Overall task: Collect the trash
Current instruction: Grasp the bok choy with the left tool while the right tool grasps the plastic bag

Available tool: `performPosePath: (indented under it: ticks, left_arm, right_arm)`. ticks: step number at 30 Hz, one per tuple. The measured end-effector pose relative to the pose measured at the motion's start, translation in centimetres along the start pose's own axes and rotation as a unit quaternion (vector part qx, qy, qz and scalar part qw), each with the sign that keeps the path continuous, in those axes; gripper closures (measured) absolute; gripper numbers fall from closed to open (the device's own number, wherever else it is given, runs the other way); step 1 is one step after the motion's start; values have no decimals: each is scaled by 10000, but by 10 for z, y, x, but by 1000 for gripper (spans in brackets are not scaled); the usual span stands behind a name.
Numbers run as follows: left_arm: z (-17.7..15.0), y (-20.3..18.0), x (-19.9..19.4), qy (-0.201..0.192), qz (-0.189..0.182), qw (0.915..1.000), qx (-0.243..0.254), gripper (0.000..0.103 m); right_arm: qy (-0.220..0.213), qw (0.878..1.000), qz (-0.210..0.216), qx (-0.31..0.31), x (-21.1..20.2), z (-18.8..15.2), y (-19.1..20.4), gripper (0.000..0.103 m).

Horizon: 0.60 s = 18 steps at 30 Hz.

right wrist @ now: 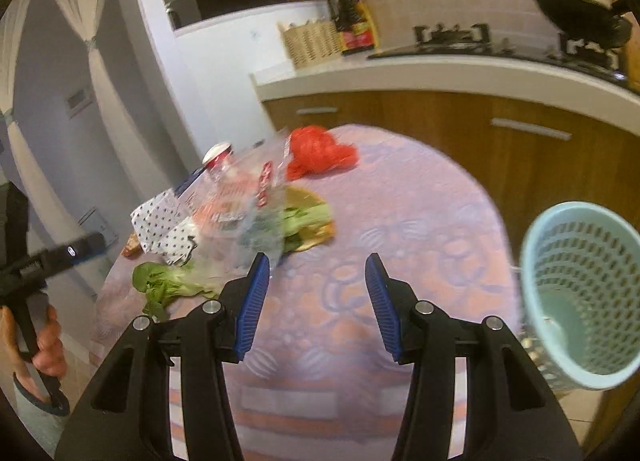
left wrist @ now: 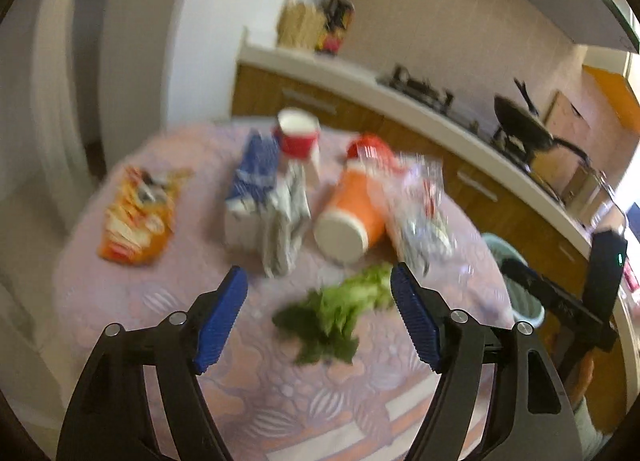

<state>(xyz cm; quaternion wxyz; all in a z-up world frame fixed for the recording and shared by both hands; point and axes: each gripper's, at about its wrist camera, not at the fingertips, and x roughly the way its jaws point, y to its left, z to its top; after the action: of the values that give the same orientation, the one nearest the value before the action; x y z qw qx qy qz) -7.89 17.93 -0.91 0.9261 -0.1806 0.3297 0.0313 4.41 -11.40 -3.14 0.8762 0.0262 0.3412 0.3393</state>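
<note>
Trash lies on a round table with a pink patterned cloth [left wrist: 208, 317]. In the left wrist view I see an orange snack wrapper [left wrist: 136, 221], a blue and white carton [left wrist: 252, 189], a red paper cup [left wrist: 298, 133], an orange cup [left wrist: 352, 213] on its side, a clear plastic bag [left wrist: 420, 205] and a leafy green [left wrist: 340, 309]. My left gripper [left wrist: 318, 273] hangs open just above the leafy green, gripping nothing. My right gripper [right wrist: 318, 257] stands open over bare cloth [right wrist: 420, 221], right of the leafy green [right wrist: 172, 285] and the clear bag [right wrist: 240, 201]. A red plastic bag [right wrist: 320, 153] lies farther back.
A light blue perforated basket [right wrist: 580, 293] stands beside the table's right edge, also seen as the basket [left wrist: 520, 293]. A kitchen counter [right wrist: 440, 73] with a stove and pan runs behind the table. A hand [right wrist: 48, 337] holds the left gripper's handle at the far left.
</note>
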Motion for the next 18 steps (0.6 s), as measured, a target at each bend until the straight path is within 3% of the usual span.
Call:
performPosePath:
  ticks: [7, 12, 16, 18]
  left_arm:
    - [-7, -8, 63, 602, 132, 9973, 397, 31]
    - [-12, -22, 75, 916, -359, 9929, 671, 32]
    - [-29, -41, 57, 1241, -882, 9831, 1020, 32]
    - [-33, -50, 43, 1174, -1067, 9801, 1197, 32]
  right_arm:
    - [231, 9997, -25, -82, 21, -3, 7, 56]
    - [224, 9997, -95, -82, 18, -2, 1, 56]
    - [241, 9996, -112, 23, 16, -3, -10, 56]
    - [246, 9996, -126, 68, 16, -4, -14, 56]
